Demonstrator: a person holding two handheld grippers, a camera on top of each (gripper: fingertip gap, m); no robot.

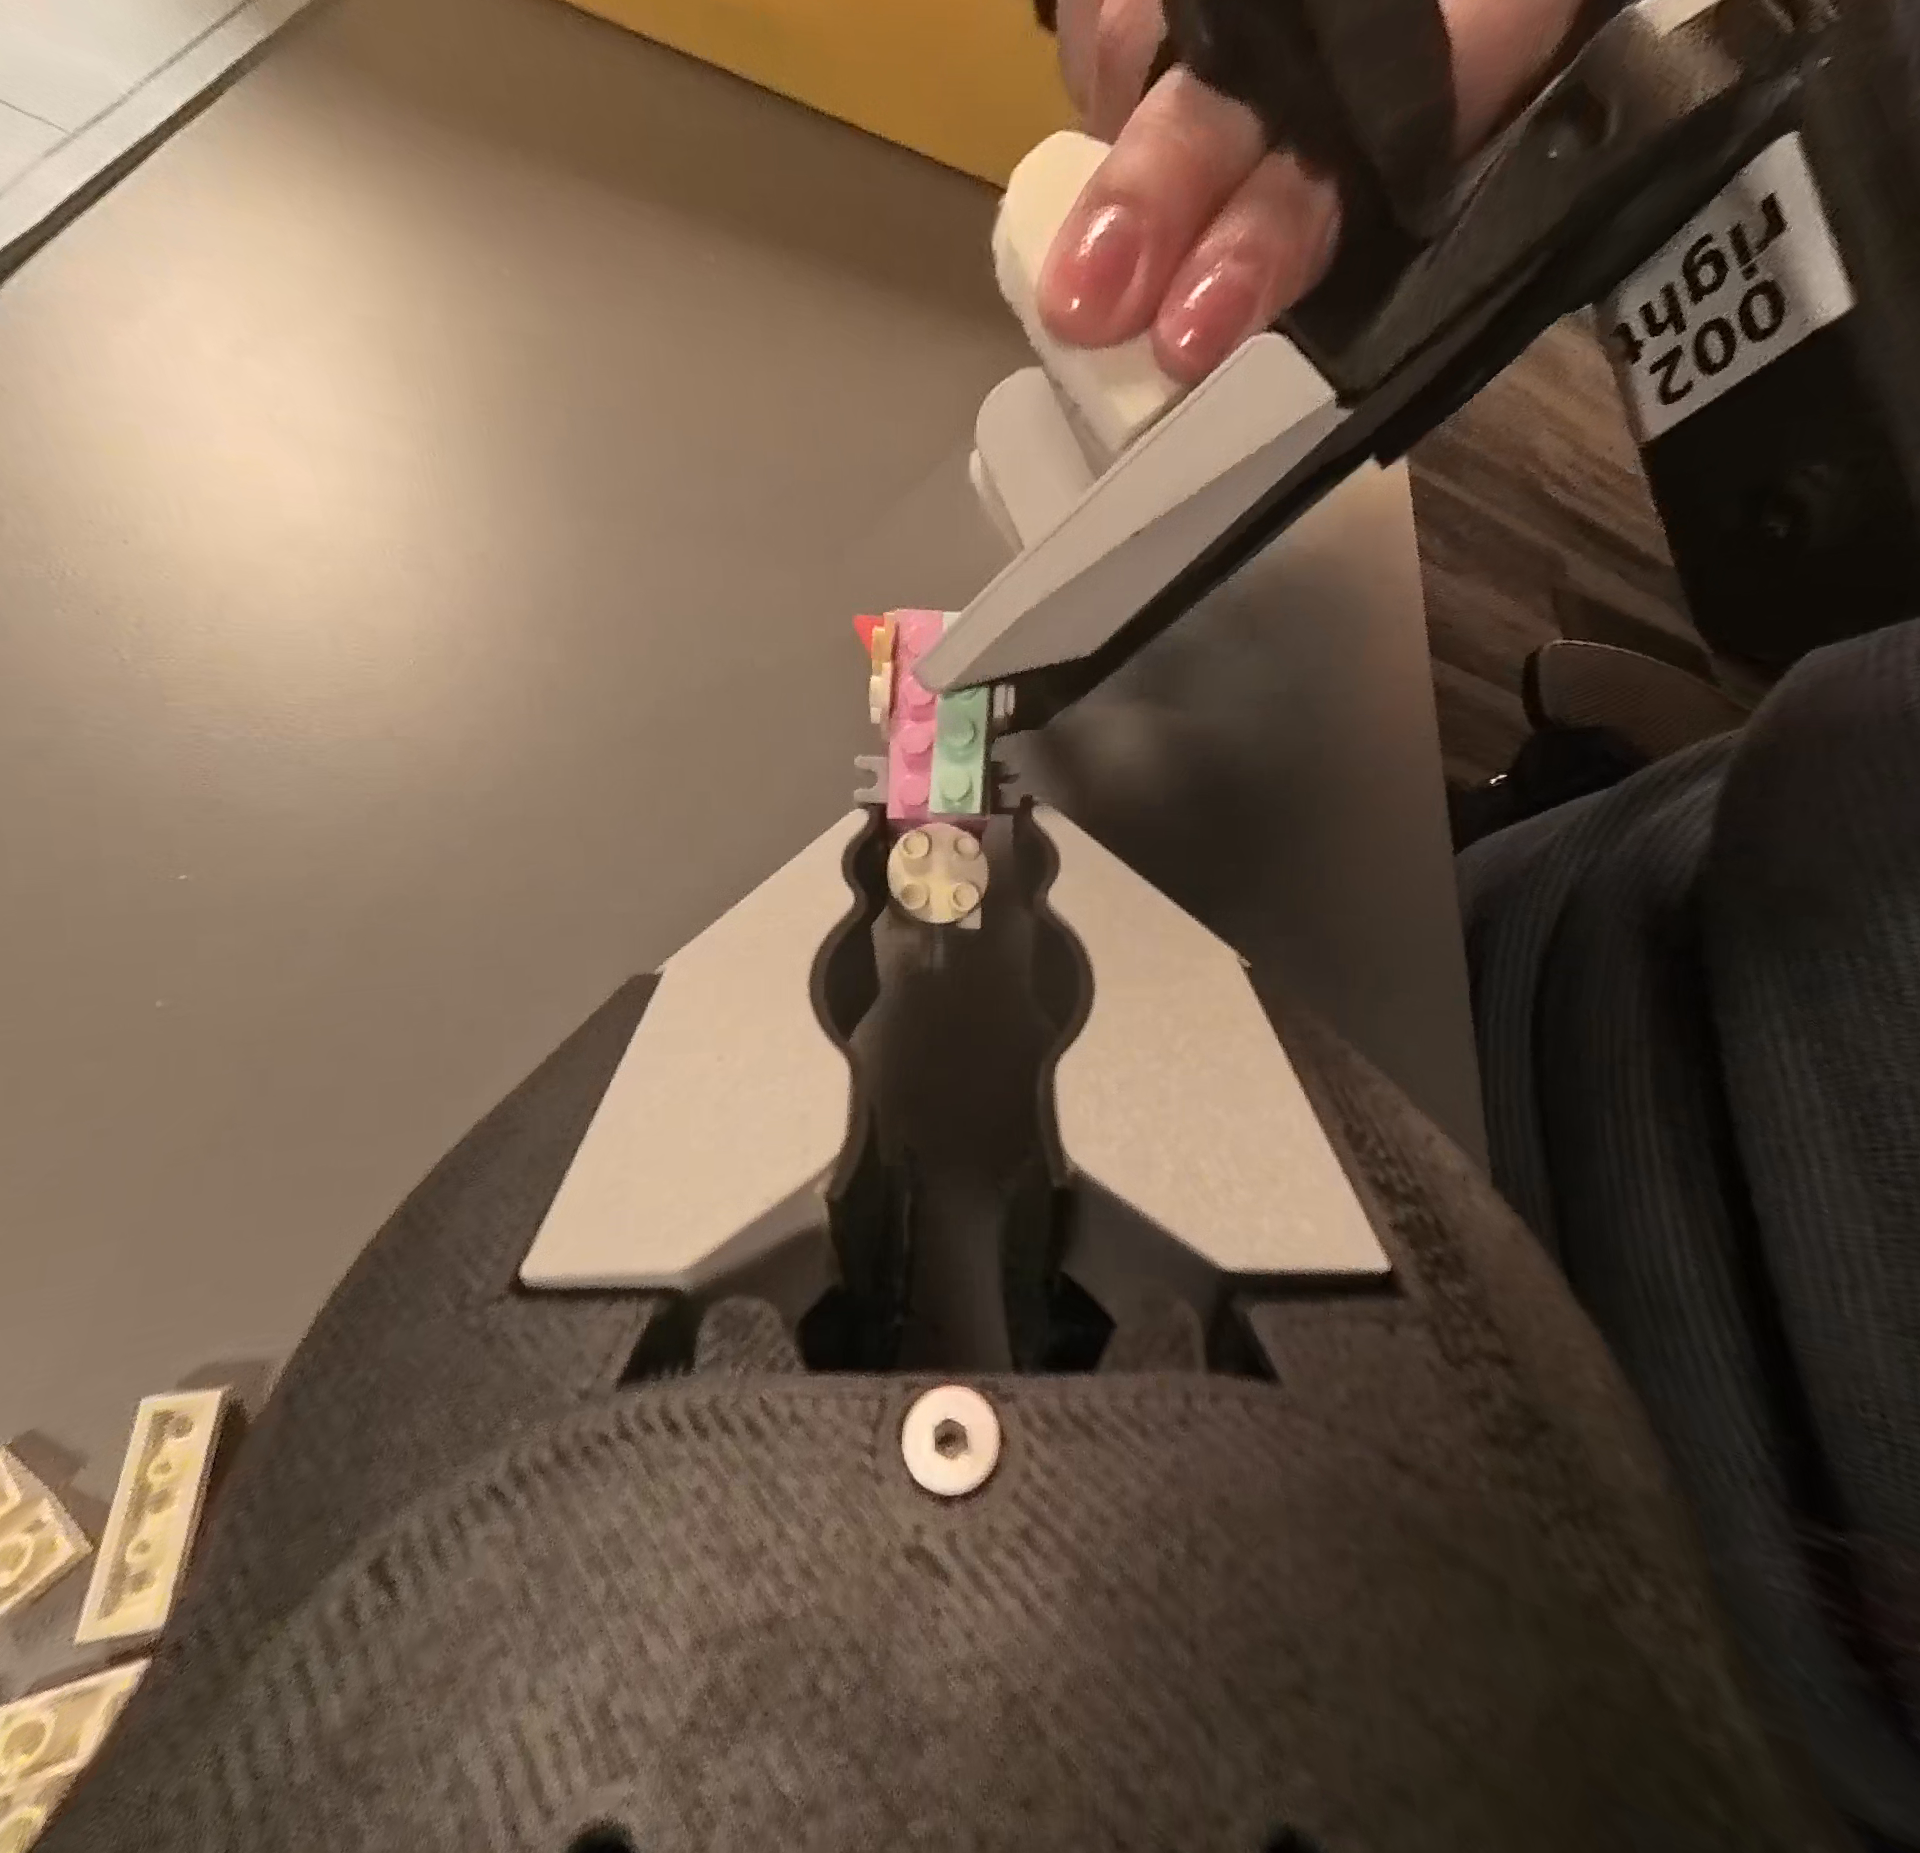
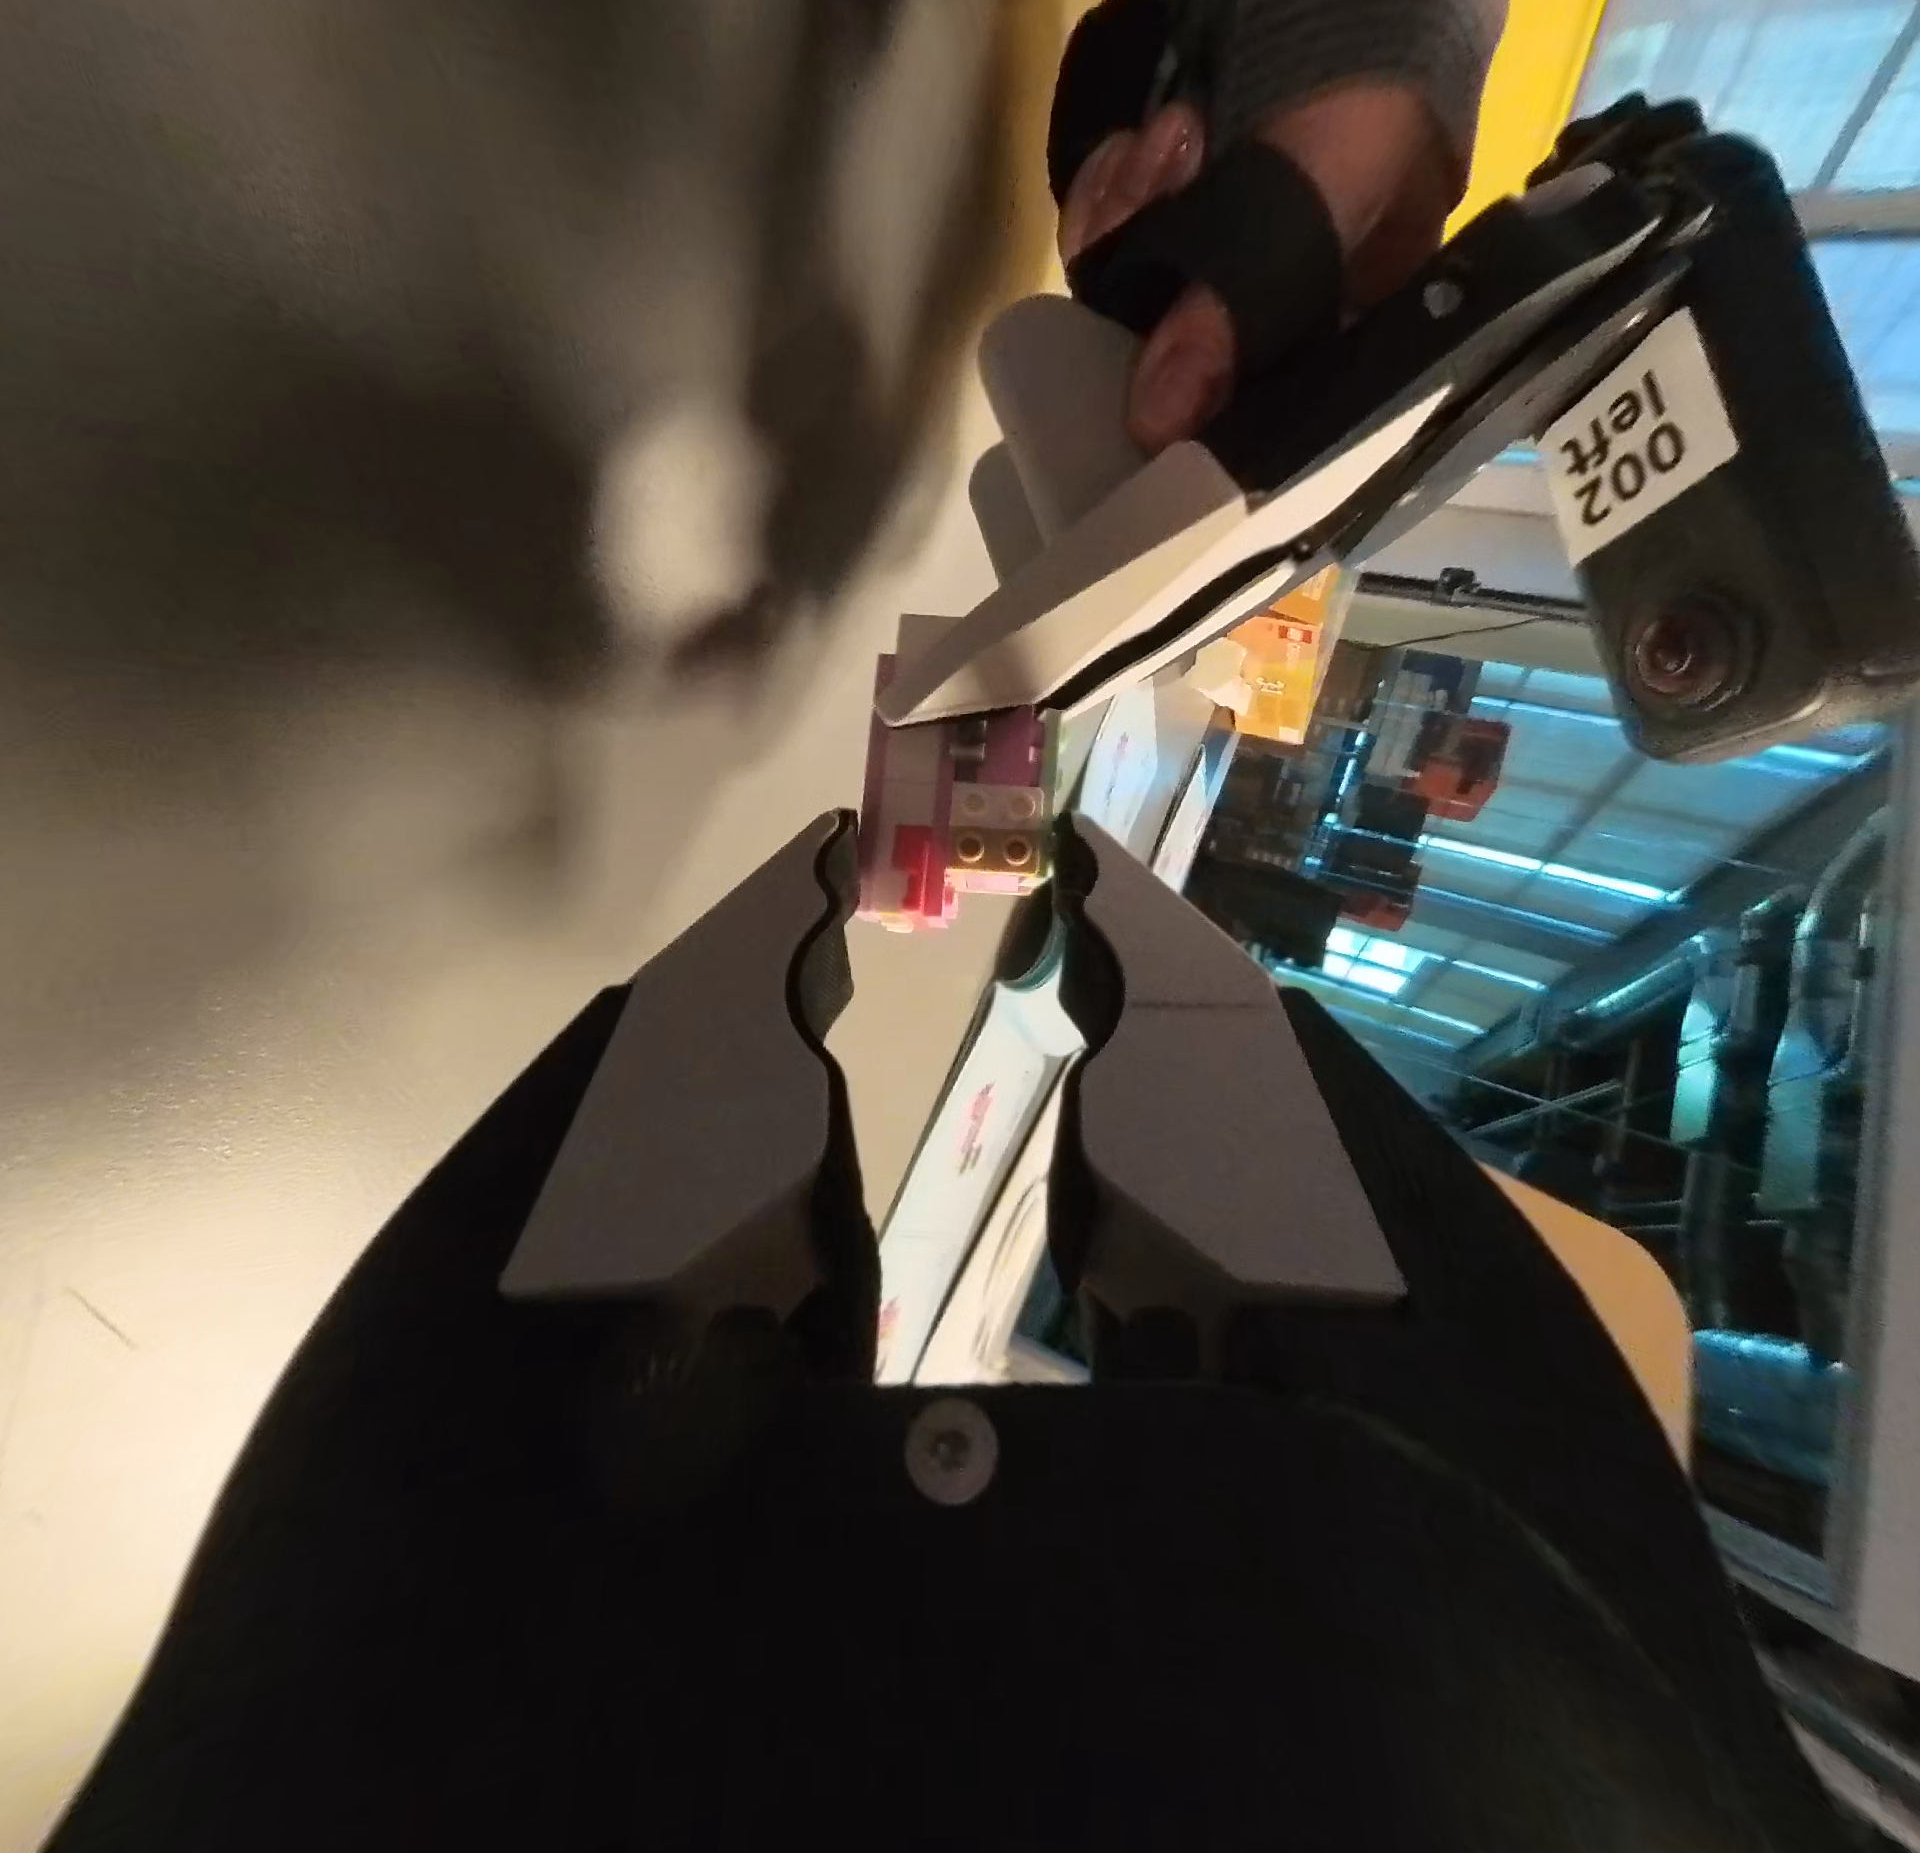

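Left wrist view: the left gripper has its jaws closed on a small brick model, a stack of pink and mint-green studded bricks with a cream round plate at its near end, sitting between the fingertips. Both pads press on the sides of the model, which is held up in the air above the bench. The right gripper comes in from the upper right, carried by a hand in a black strap, and one of its grey fingers lies over the far top of the model. Cream flat tiles lie on the bench at the near left.

Right wrist view: the right gripper has its jaws drawn in on the pink and red end of the brick model, which sits between its two fingertips. The left pad touches the model's side; the right pad stands right at its other side, though contact there cannot be made out for certain. The left gripper reaches in from the upper right and grips the far end of the model. A blurred patch fills the left of this view.
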